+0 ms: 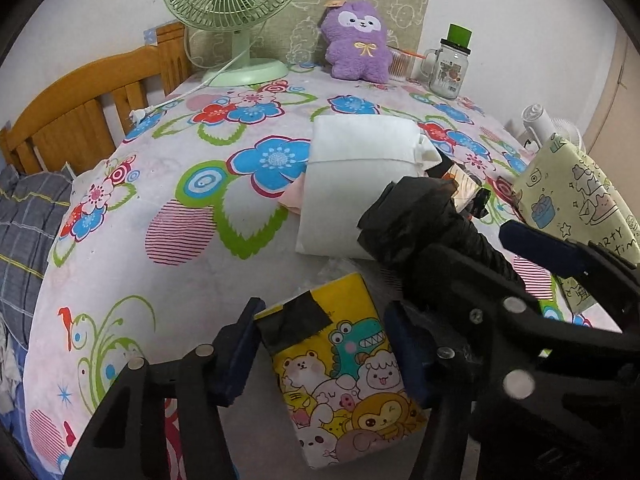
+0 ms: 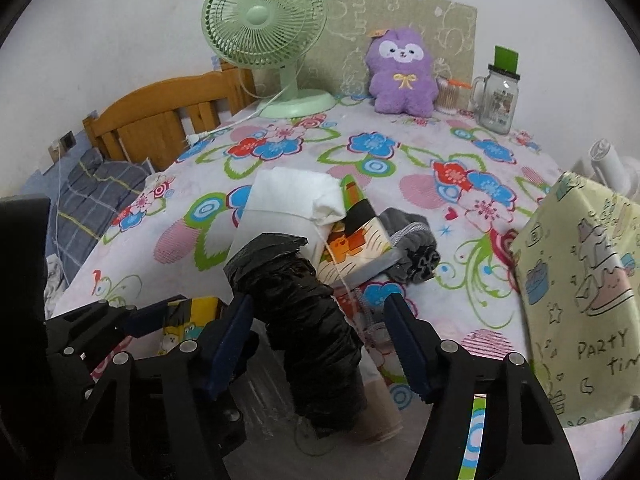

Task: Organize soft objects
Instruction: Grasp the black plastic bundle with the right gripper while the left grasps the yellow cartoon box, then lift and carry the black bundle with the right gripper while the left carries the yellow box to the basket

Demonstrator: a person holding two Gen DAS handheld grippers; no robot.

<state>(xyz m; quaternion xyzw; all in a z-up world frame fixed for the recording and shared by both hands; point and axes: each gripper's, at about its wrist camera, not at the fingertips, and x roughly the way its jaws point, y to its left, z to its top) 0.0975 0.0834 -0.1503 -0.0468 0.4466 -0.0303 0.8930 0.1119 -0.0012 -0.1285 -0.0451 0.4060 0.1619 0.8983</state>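
A yellow tissue pack (image 1: pixel 344 364) printed with cartoon animals lies on the flowered tablecloth (image 1: pixel 168 240). My left gripper (image 1: pixel 322 312) has a blue pad against each long side of it, shut on it. A roll wrapped in black plastic (image 2: pixel 312 320) lies between the fingers of my right gripper (image 2: pixel 318 312). Gaps show on both sides of the roll, so that gripper is open. Past the roll lie a folded white cloth (image 2: pixel 292 200), a cartoon-printed pack (image 2: pixel 352 240) and a grey rolled cloth (image 2: pixel 412 248). A purple plush toy (image 2: pixel 402 76) sits upright at the back.
A pale green gift bag (image 2: pixel 580 280) stands at the right edge. At the back are a green desk fan (image 2: pixel 268 24), its cord trailing left, and a glass jar (image 2: pixel 498 104) with a green lid. A wooden headboard (image 2: pixel 160 120) and checked bedding (image 2: pixel 96 192) lie left of the table.
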